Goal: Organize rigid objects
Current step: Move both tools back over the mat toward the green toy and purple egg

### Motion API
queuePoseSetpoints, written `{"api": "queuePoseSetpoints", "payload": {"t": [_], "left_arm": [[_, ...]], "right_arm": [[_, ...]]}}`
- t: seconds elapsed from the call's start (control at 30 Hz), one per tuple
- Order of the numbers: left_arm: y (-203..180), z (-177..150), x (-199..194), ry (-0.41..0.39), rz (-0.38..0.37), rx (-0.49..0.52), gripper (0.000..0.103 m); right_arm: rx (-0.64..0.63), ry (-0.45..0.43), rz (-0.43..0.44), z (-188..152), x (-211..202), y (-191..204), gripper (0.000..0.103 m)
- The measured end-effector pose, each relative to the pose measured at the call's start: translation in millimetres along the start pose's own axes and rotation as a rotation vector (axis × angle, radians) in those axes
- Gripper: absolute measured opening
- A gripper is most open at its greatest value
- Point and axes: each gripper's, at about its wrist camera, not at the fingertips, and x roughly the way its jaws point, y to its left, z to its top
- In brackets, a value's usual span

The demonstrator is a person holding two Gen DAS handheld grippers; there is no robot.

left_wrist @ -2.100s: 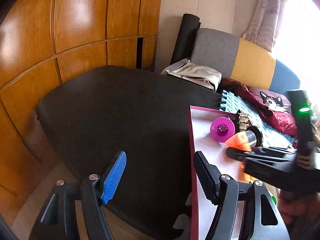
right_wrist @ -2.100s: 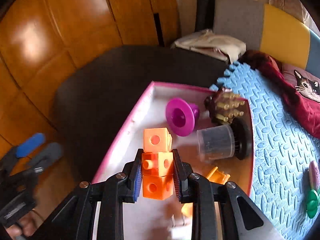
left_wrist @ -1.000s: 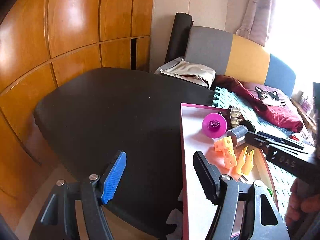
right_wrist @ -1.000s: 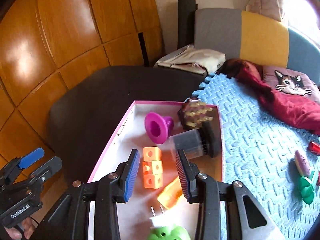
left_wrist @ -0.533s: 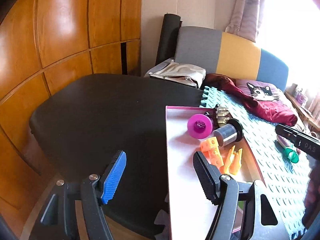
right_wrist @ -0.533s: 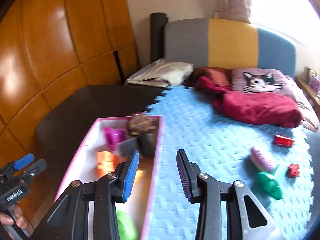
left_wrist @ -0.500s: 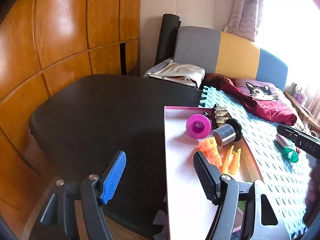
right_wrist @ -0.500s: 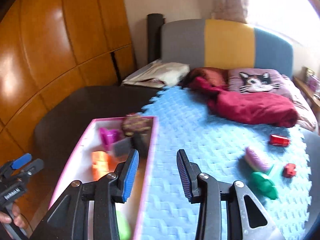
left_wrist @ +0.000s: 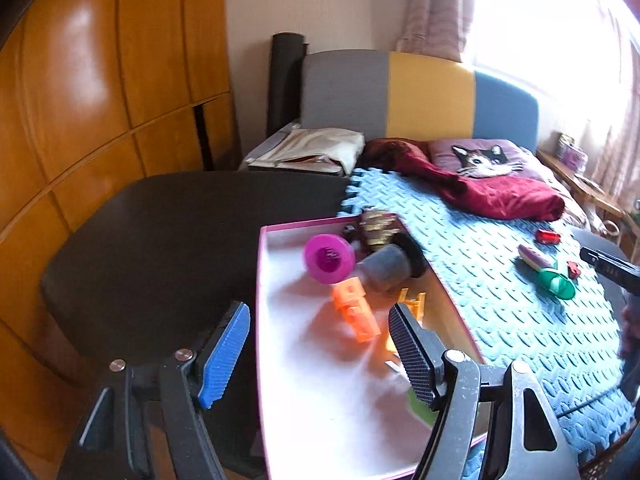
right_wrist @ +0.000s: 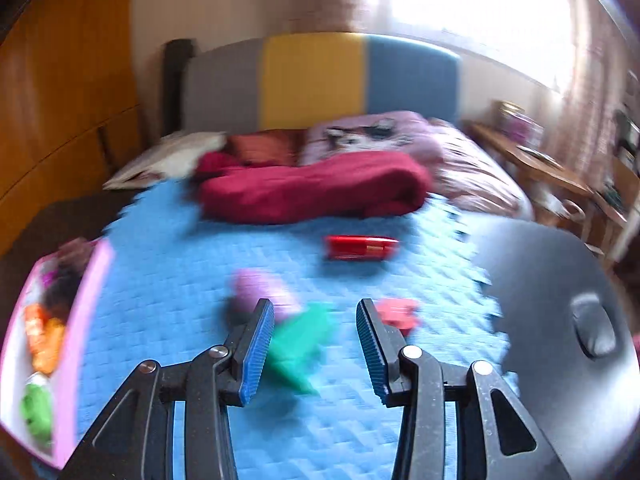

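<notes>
blue foam mat (right_wrist: 168, 288) over a bed, pink-rimmed tray (left_wrist: 259, 280) at its left edge. in tray: orange block stack (left_wrist: 354, 312), magenta cup (left_wrist: 328, 258), grey jar (left_wrist: 386, 266). on mat: green toy (right_wrist: 300, 344), purple toy (right_wrist: 260, 292), red car (right_wrist: 358, 247), all blurred. right gripper (right_wrist: 316, 350) above green toy, jaws just been opening, nothing between pads. left gripper (left_wrist: 316, 350) wide apart, empty, straddling tray's left rim.
</notes>
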Motion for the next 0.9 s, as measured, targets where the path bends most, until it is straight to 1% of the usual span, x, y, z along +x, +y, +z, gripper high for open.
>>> {"api": "queuePoseSetpoints", "payload": {"t": [0.03,0.07,0.1,0.17,0.2,0.37,0.5,0.63,0.77,0.9], "left_arm": [[-6,1,0,0.0,-0.006,0.011,0.073],[-12,3,0,0.0,-0.011,0.023,0.073],[-18,5,0,-0.001,-0.018,0.035,0.073],[-30,7,1,-0.001,-0.033,0.056,0.073],[-37,9,1,0.0,-0.042,0.069,0.073],[-62,15,7,0.008,-0.07,0.114,0.073],[-78,20,15,0.025,-0.093,0.128,0.073],[-93,24,21,0.025,-0.112,0.142,0.073],[-114,27,29,0.053,-0.17,0.169,0.073],[-136,30,39,0.064,-0.191,0.199,0.073]], "right_arm": [[0.034,0.004,-0.02,-2,4,-12,0.043],[0.072,0.031,-0.052,-3,9,-21,0.043],[0.116,0.055,-0.062,-2,12,-30,0.043],[0.197,0.057,-0.017,1,13,-43,0.043],[0.212,0.062,-0.016,1,13,-46,0.043],[0.231,0.071,-0.005,3,15,-48,0.043],[0.256,0.071,0.006,3,14,-48,0.043],[0.293,0.077,-0.002,3,13,-56,0.043],[0.337,0.085,-0.009,3,14,-66,0.043],[0.395,0.106,-0.005,0,15,-77,0.043]]}}
